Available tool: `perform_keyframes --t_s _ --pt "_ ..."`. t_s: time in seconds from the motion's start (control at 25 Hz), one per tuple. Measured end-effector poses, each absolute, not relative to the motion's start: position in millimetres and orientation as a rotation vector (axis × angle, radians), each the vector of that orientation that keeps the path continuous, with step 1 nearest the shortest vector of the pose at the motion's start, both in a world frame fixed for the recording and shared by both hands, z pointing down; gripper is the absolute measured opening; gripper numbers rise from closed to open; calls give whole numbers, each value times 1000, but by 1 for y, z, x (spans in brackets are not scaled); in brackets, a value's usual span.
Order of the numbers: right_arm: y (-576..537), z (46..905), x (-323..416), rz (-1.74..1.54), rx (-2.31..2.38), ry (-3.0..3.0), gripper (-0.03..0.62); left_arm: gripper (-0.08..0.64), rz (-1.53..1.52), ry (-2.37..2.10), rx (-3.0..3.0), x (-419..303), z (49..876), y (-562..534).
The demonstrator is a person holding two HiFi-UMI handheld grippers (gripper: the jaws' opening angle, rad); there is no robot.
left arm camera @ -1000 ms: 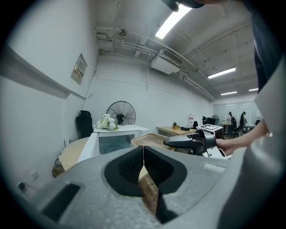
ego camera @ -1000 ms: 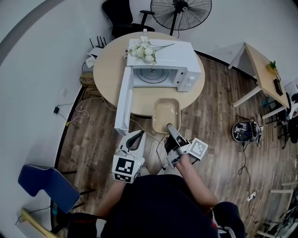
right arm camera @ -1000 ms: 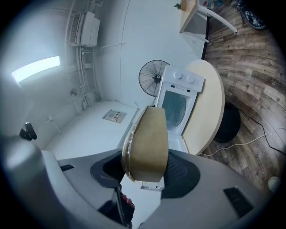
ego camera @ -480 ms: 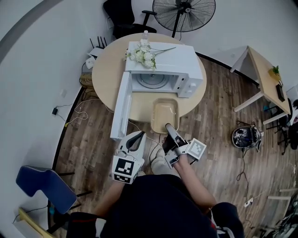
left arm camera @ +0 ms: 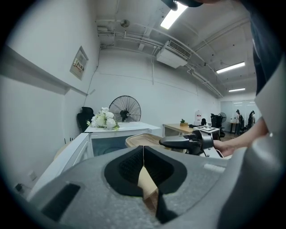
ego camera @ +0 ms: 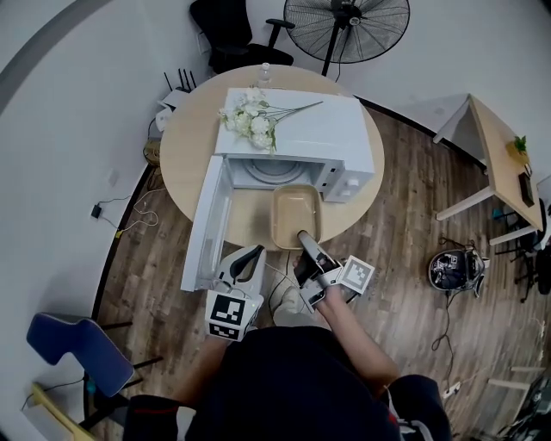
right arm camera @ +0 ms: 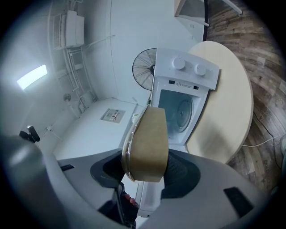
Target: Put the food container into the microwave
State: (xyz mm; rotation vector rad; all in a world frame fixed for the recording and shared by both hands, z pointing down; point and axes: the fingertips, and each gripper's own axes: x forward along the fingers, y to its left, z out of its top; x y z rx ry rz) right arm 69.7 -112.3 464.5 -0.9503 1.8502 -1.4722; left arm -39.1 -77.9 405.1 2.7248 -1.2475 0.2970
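A beige food container (ego camera: 298, 213) hangs over the round table (ego camera: 185, 146), its far end at the mouth of the white microwave (ego camera: 323, 138). My right gripper (ego camera: 306, 241) is shut on the container's near rim. In the right gripper view the container (right arm camera: 149, 143) fills the space between the jaws, with the microwave's open cavity (right arm camera: 181, 112) beyond it. The microwave door (ego camera: 207, 224) stands swung out to the left. My left gripper (ego camera: 253, 252) hangs off the table's near edge, beside the door, shut and holding nothing; its closed fingertips (left arm camera: 147, 166) meet.
White flowers (ego camera: 245, 116) lie on the microwave's top. A standing fan (ego camera: 346, 21) and a black chair (ego camera: 232, 26) are behind the table. A blue chair (ego camera: 73, 349) stands at lower left. Cables (ego camera: 142, 211) trail on the wooden floor.
My right gripper has carried the container forward, from the table's near edge up to the microwave's opening. The left gripper has stayed shut and come along beside the door.
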Motion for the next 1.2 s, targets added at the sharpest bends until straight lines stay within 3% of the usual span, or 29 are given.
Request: perform_keyframes --t_s 0.52,1.2 --pt "-168 512 104 -1634 -875 1864 215 18 234 -1333 2493 -14 433 -148" --pt "-197 553 100 -1702 -927 1842 216 18 372 -1324 2434 -26 486 -171"
